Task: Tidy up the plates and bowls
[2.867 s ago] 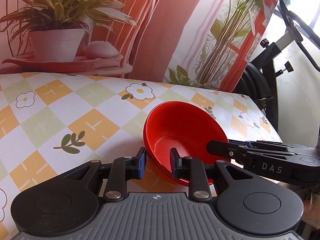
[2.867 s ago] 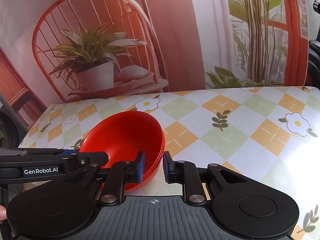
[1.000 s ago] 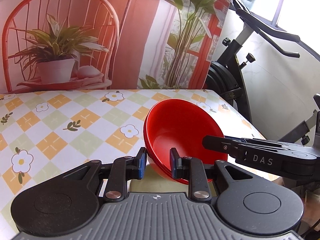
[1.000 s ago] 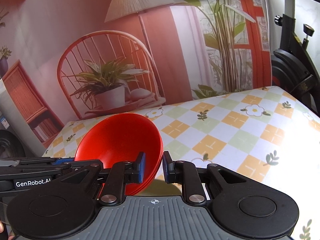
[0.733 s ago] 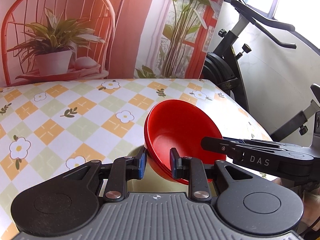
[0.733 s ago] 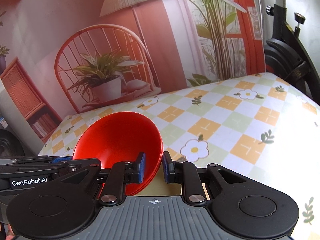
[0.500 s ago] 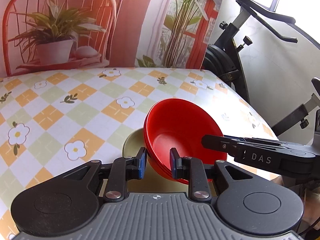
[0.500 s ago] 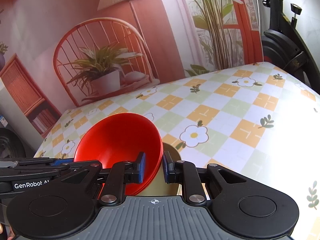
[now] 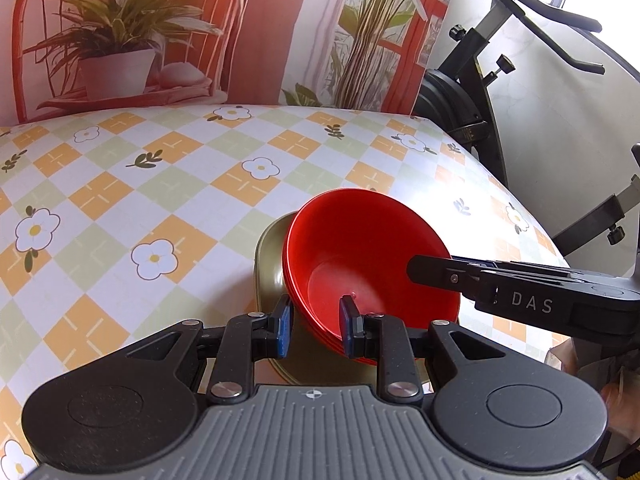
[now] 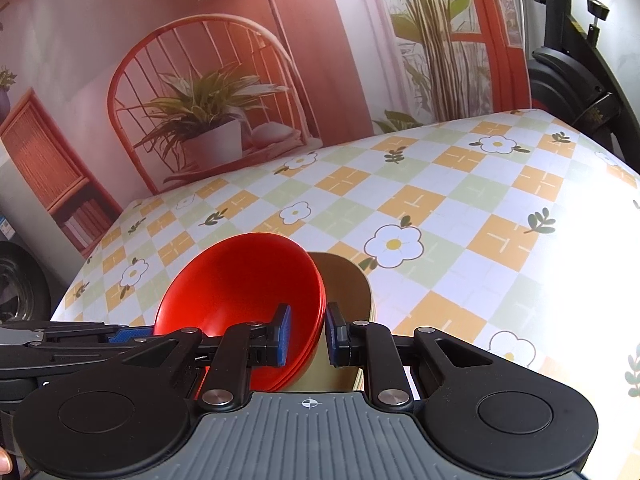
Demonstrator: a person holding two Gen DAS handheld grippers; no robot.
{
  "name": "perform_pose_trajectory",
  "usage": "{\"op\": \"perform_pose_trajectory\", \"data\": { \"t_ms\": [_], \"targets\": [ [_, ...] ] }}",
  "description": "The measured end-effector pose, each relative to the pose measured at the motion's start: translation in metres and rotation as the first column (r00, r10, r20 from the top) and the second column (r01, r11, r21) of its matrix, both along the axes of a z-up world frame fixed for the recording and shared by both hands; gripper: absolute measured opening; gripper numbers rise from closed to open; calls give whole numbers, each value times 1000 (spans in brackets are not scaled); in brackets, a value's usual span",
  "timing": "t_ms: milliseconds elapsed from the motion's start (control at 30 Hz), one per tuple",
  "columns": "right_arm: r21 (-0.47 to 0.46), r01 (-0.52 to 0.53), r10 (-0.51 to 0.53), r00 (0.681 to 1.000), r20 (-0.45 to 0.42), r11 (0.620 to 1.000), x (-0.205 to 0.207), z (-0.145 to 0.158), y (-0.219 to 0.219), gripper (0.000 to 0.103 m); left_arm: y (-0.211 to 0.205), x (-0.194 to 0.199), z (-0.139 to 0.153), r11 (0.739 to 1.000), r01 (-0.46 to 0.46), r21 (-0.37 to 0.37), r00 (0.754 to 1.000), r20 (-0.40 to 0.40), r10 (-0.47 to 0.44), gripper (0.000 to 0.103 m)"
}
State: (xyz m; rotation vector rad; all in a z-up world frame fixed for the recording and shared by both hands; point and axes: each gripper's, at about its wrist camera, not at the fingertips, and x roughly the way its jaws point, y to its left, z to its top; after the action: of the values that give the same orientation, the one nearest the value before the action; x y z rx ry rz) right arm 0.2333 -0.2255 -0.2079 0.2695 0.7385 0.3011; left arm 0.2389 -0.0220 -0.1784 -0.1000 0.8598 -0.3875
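A stack of red bowls [image 9: 360, 256] [image 10: 240, 292] hangs tilted between both grippers, just above an olive-green plate [image 9: 269, 268] [image 10: 344, 284] lying on the table. My left gripper [image 9: 315, 330] is shut on the stack's near rim. From the opposite side my right gripper [image 10: 306, 338] is shut on the other rim, and its black arm [image 9: 520, 292] shows in the left wrist view. Most of the plate is hidden under the bowls and the grippers.
The table has a checked cloth [image 9: 160, 184] [image 10: 460, 216] with flowers. A printed backdrop [image 10: 240, 60] stands along its far edge. An exercise bike [image 9: 500, 92] stands past the table's right end, and the table edge curves close to the bowls there.
Both grippers have carried the red bowls back toward the near side of the table and down. The olive-green plate has come into view beneath them.
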Motion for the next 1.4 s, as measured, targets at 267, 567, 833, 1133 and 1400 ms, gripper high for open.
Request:
{"op": "perform_pose_trajectory", "data": {
  "t_ms": [267, 567, 833, 1133, 1400],
  "targets": [
    [-1, -5, 5, 1000, -8, 1000, -1, -3, 1, 18, 1, -1, -3, 1000, -3, 1, 1000, -5, 3, 26],
    [-21, 11, -11, 1000, -7, 1000, -4, 0, 2, 24, 2, -3, 0, 999, -2, 37, 1000, 14, 1, 29],
    [-39, 30, -30, 999, 16, 999, -10, 13, 0, 29, 10, -9, 13, 1000, -22, 22, 999, 33, 21, 55],
    [-94, 37, -27, 994, 102, 995, -26, 42, 0, 58, 23, -28, 48, 997, -58, 57, 992, 119, 51, 73],
    [-124, 51, -23, 976, 215, 991, -45, 84, 1, 93, 39, -51, 87, 991, -126, 49, 965, 235, 112, 94]
  ]
}}
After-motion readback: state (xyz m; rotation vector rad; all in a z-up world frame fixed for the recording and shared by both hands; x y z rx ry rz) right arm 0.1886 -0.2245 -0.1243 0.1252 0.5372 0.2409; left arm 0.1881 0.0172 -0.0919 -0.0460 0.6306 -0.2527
